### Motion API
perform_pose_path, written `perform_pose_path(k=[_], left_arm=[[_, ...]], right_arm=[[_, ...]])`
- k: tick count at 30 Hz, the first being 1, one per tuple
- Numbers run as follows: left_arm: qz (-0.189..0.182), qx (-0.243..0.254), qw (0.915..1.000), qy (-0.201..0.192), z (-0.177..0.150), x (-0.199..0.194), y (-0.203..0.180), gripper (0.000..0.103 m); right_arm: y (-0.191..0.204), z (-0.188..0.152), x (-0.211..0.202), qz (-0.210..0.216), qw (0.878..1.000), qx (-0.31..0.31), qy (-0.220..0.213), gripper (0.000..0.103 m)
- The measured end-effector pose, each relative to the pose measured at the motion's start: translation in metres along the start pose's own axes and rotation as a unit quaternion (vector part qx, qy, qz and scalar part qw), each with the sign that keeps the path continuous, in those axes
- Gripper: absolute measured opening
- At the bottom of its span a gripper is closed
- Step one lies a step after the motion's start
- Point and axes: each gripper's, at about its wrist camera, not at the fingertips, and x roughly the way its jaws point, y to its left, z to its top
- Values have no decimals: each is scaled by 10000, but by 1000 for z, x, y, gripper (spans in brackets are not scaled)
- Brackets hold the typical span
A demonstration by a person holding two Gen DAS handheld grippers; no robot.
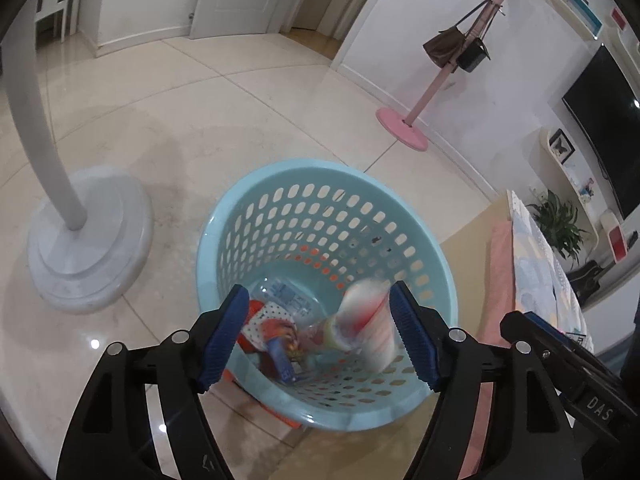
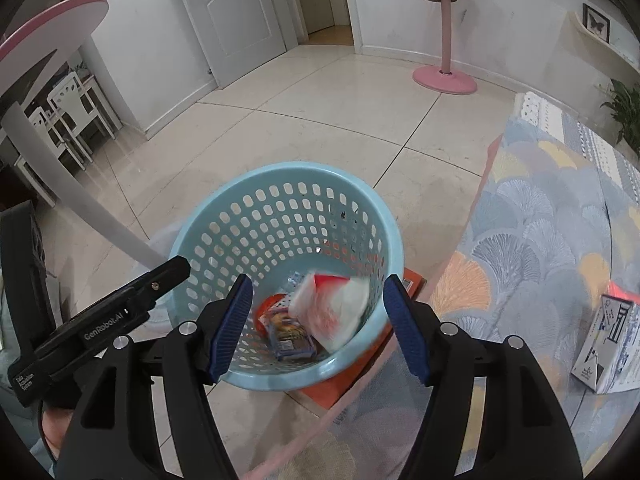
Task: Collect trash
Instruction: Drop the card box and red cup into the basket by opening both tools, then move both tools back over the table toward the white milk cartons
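Observation:
A light blue perforated basket (image 1: 248, 200) stands on the tiled floor; it also shows in the right wrist view (image 2: 280, 172). Inside lie a clear plastic bottle (image 1: 290, 300), colourful wrappers (image 1: 276, 330) and a blurred red-and-white paper cup (image 1: 370, 324), which looks to be in motion between my left fingers. The same cup (image 2: 334, 308) shows blurred inside the basket in the right wrist view, above a blue wrapper (image 2: 290, 340). My left gripper (image 1: 316, 336) is open above the basket. My right gripper (image 2: 320, 324) is open above the basket, empty.
A white floor-lamp base (image 1: 92, 236) stands left of the basket. A pink coat stand (image 2: 444, 76) is at the back. A table with a patterned cloth (image 2: 540, 220) is at the right, with a white printed carton (image 2: 608, 344) on it. An orange flat object (image 2: 348, 384) lies under the basket.

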Motion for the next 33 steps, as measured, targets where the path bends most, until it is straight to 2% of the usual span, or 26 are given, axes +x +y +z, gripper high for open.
perform_pose_path(k=[10, 18, 21, 27, 29, 33], left_arm=[[-156, 84, 9997, -142, -2, -18, -15, 71], [-746, 575, 9947, -408, -2, -57, -78, 69], [-1003, 965, 9889, -518, -9, -72, -117, 69], [-1570, 1936, 9678, -359, -41, -82, -209, 69], [-1608, 2213, 9616, -216, -55, -75, -240, 69], [-1424, 2528, 9569, 87, -76, -49, -278, 69]], right_arm=[[-16, -12, -32, 104, 9997, 129, -191, 64], [-51, -14, -117, -63, 9951, 231, -963, 64], [-74, -21, -156, -177, 9913, 323, -1265, 64], [-132, -47, -235, -671, 9781, 611, -1875, 64], [-156, -59, -257, -882, 9725, 725, -2031, 62], [-203, -83, -288, -1477, 9601, 920, -2189, 58]])
